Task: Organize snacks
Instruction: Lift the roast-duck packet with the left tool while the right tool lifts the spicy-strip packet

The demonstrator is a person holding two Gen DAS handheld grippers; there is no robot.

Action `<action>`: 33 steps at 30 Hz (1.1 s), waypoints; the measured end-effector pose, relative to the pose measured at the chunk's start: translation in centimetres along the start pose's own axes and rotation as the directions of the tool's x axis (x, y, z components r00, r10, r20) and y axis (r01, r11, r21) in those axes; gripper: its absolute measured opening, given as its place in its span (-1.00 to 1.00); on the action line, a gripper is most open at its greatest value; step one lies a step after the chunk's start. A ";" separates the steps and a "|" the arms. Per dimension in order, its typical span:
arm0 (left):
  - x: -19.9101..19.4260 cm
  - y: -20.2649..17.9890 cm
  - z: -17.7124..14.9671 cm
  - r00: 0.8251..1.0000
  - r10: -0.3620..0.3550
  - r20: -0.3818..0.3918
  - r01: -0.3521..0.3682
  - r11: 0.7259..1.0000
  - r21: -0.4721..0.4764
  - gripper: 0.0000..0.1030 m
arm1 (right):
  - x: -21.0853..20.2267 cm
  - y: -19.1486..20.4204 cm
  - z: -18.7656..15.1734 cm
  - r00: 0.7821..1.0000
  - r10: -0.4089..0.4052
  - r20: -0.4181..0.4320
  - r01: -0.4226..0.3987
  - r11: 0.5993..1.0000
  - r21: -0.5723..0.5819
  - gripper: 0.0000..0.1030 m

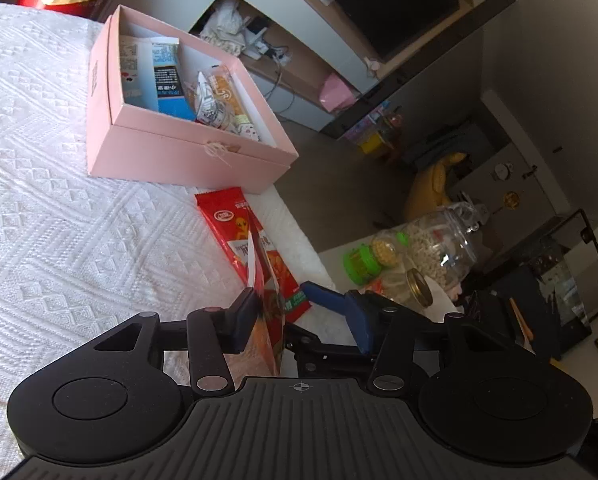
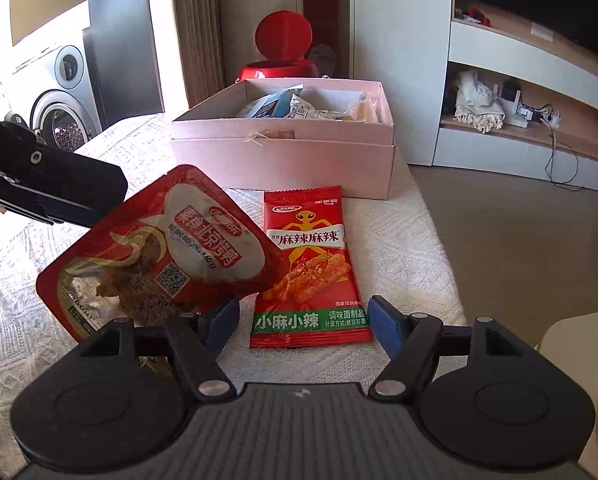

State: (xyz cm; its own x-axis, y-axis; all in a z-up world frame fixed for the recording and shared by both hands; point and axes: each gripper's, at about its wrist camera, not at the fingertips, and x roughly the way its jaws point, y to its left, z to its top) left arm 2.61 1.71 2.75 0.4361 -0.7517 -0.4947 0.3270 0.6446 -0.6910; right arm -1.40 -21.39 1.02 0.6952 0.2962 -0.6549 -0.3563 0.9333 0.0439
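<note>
In the left wrist view the left gripper (image 1: 295, 308) has a red pouch (image 1: 268, 328) edge-on between its fingers, touching the left one while the right one stands clear, so it is open around the pouch; the pink box (image 1: 187, 152) lies up and left across the white cloth (image 1: 51, 208). In the right wrist view the right gripper (image 2: 301, 320) is open and empty just short of the flat red packet (image 2: 309, 268), whose long axis runs straight ahead toward the box, making the right hand the nearer one to it.
</note>
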 end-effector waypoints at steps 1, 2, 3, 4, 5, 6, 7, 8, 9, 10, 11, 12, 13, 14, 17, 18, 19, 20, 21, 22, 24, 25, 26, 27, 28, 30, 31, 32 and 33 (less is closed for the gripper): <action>0.6 0.0 0.0 1.000 0.021 -0.007 -0.021 1.000 0.002 0.02 | 0.0 0.0 0.0 1.000 0.000 0.002 0.000 1.000 -0.001 0.39; 1.0 0.0 0.0 0.999 0.045 -0.010 -0.044 0.999 0.005 0.02 | -0.1 0.0 0.0 1.000 -0.001 0.002 0.001 1.000 -0.003 0.39; 1.6 0.0 0.0 0.997 0.082 -0.013 -0.082 0.997 0.012 0.01 | 0.0 0.0 0.0 1.000 -0.001 0.001 0.001 1.000 -0.004 0.39; 2.1 0.0 0.0 0.994 0.110 -0.017 -0.110 0.994 0.020 0.01 | 0.0 0.1 0.0 1.000 -0.001 0.001 0.001 1.000 -0.004 0.39; 2.6 0.1 0.0 0.991 0.136 -0.022 -0.135 0.990 0.032 0.01 | 0.0 0.0 0.0 1.000 0.000 0.001 0.000 1.000 -0.005 0.39; 2.9 0.1 0.0 0.988 0.154 -0.027 -0.153 0.987 0.042 -0.04 | 0.0 0.0 0.0 1.000 -0.001 0.001 0.001 1.000 -0.006 0.39; 3.1 0.2 -0.1 0.985 0.170 -0.028 -0.169 0.984 0.051 -0.20 | 0.0 0.0 0.0 1.000 -0.001 0.000 0.001 1.000 -0.007 0.39; 3.2 0.2 -0.2 0.983 0.184 -0.025 -0.182 0.982 0.058 -0.31 | 0.0 0.1 -0.1 1.000 -0.001 0.000 0.001 1.000 -0.008 0.39; 3.2 0.3 -0.2 0.981 0.191 -0.021 -0.189 0.980 0.060 -0.33 | 0.0 0.1 -0.1 1.000 0.000 0.000 0.000 1.000 -0.008 0.39; 3.0 0.5 -0.3 0.982 0.186 -0.018 -0.184 0.982 0.050 -0.34 | 0.0 0.1 -0.1 1.000 0.000 0.001 0.000 1.000 -0.009 0.40; 2.9 0.7 -0.4 0.983 0.183 -0.015 -0.182 0.983 0.036 -0.35 | 0.0 0.1 -0.1 1.000 0.001 0.000 -0.001 1.000 -0.009 0.40; 2.7 0.8 -0.5 0.983 0.184 -0.012 -0.184 0.983 0.029 -0.35 | 0.0 0.1 -0.1 1.000 0.001 0.000 -0.001 1.000 -0.011 0.41; 2.5 0.9 -0.6 0.982 0.187 -0.007 -0.187 0.982 0.027 -0.36 | 0.1 0.1 -0.2 1.000 0.001 -0.001 -0.001 1.000 -0.014 0.44; 2.1 0.9 -0.7 0.982 0.191 0.001 -0.191 0.981 0.026 -0.37 | 0.1 0.2 -0.1 1.000 0.002 -0.003 -0.002 1.000 -0.020 0.45; 0.9 0.5 -1.1 0.976 0.216 0.022 -0.216 0.975 0.040 -0.41 | 0.0 0.5 -0.1 1.000 0.004 -0.004 -0.004 0.999 -0.039 0.47; 0.4 0.3 -1.2 0.973 0.229 0.028 -0.231 0.971 0.055 -0.42 | -0.2 0.7 0.0 1.000 -0.001 0.006 0.001 0.999 -0.051 0.47; 0.0 0.1 -1.5 0.969 0.243 0.032 -0.245 0.967 0.067 -0.42 | -0.4 0.7 0.2 1.000 -0.005 0.016 0.006 0.998 -0.060 0.47; -0.4 0.0 -1.7 0.966 0.255 0.034 -0.257 0.963 0.077 -0.42 | -0.6 0.9 0.4 0.999 -0.013 0.029 0.015 0.997 -0.074 0.47; -0.8 -0.1 -1.9 0.963 0.266 0.033 -0.268 0.960 0.085 -0.42 | -0.7 1.0 1.0 0.999 -0.024 0.043 0.028 0.995 -0.092 0.47; -1.2 -0.1 -2.1 0.961 0.276 0.034 -0.278 0.956 0.089 -0.42 | -0.6 1.1 1.3 0.998 -0.028 0.049 0.033 0.994 -0.103 0.47; -1.7 -0.1 -2.6 0.958 0.283 0.035 -0.285 0.954 0.089 -0.42 | 0.2 0.9 2.6 0.998 -0.030 0.049 0.036 0.994 -0.108 0.47; -1.9 -0.1 -2.7 0.958 0.284 0.037 -0.287 0.954 0.088 -0.42 | 0.6 0.8 3.0 0.999 -0.026 0.043 0.030 0.994 -0.101 0.47; -2.0 -0.1 -2.7 0.958 0.285 0.038 -0.287 0.954 0.089 -0.42 | 1.5 0.5 3.5 1.000 -0.016 0.024 0.018 0.996 -0.086 0.47; -2.0 -0.1 -2.8 0.958 0.284 0.040 -0.286 0.954 0.088 -0.42 | 2.5 0.3 3.9 1.000 -0.004 -0.002 0.004 0.998 -0.067 0.47; -2.1 0.0 -2.8 0.959 0.281 0.041 -0.284 0.955 0.083 -0.42 | 3.2 0.2 4.2 1.000 0.006 -0.020 -0.007 0.999 -0.054 0.47; -2.0 0.3 -2.9 0.960 0.276 0.042 -0.279 0.957 0.075 -0.42 | 4.7 0.0 4.5 0.998 0.025 -0.061 -0.027 0.999 -0.021 0.47; -2.0 0.3 -2.9 0.961 0.274 0.045 -0.277 0.958 0.071 -0.42 | 4.9 0.2 4.5 0.999 0.013 -0.051 -0.014 1.000 -0.024 0.37; -2.0 0.4 -3.0 0.961 0.273 0.047 -0.276 0.959 0.070 -0.42 | 4.9 0.4 4.6 0.999 0.004 -0.049 -0.006 0.999 -0.034 0.26; -2.0 0.2 -3.0 0.960 0.275 0.050 -0.278 0.958 0.073 -0.42 | 4.6 0.7 4.5 0.999 -0.001 -0.051 -0.002 0.999 -0.053 0.01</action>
State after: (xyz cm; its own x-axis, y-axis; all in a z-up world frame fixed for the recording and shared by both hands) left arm -0.76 2.95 2.03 0.5502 -0.5379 -0.6387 0.2531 0.8363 -0.4863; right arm 4.35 -18.42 1.40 0.6625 0.2849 -0.6928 -0.3904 0.9206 0.0052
